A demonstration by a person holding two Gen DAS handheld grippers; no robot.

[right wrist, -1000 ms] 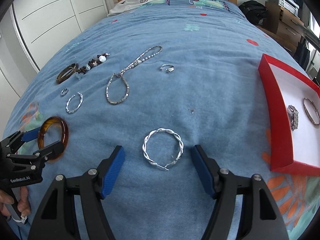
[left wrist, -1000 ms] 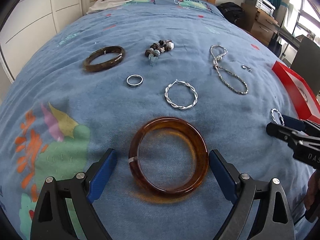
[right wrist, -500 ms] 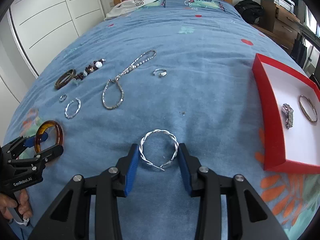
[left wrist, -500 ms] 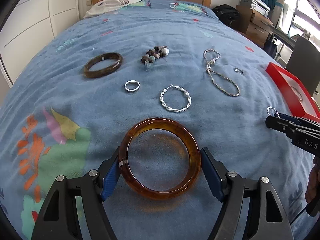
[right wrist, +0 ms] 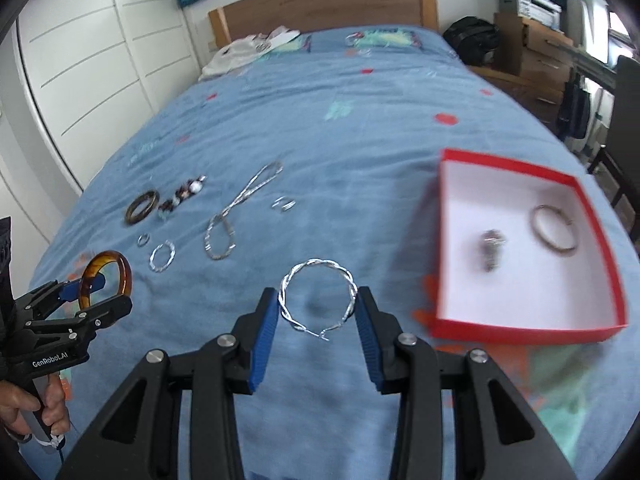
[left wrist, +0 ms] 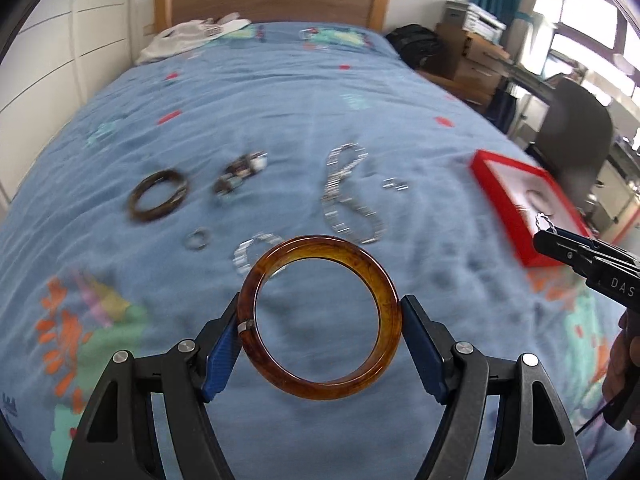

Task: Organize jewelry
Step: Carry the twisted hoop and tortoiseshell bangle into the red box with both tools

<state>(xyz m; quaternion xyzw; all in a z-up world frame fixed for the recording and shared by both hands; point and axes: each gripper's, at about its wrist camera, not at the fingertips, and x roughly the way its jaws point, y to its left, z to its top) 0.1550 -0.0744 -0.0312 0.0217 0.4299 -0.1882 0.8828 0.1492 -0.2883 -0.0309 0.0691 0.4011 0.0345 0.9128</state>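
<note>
Left wrist view: the left hand-held gripper (left wrist: 320, 320) has its blue pads pressed on either side of a translucent amber-brown bangle (left wrist: 320, 316), held clear above the blue patterned bedspread (left wrist: 280, 100). Just beyond the bangle lie a twisted silver hoop (left wrist: 250, 254) and a small silver ring (left wrist: 197, 239); further off are a dark brown bangle (left wrist: 158, 195), a beaded bracelet (left wrist: 240, 176), a silver chain necklace (left wrist: 348, 196) and a small silver clasp ring (left wrist: 394, 185), all blurred. To the right, the right hand-held gripper (left wrist: 544, 228) comes in from the edge, in front of a red box with a white inside (left wrist: 496, 192).

Right wrist view: the right hand-held gripper (right wrist: 318, 308) is closed on a second twisted silver hoop (right wrist: 318, 300), lifted off the bed. Ahead and to its right the red box holds a thin bangle (right wrist: 554, 230) and a small blurred silver piece (right wrist: 491, 250). At far left the left hand-held gripper carries the amber bangle, a hand (right wrist: 28, 412) on its handle
</note>
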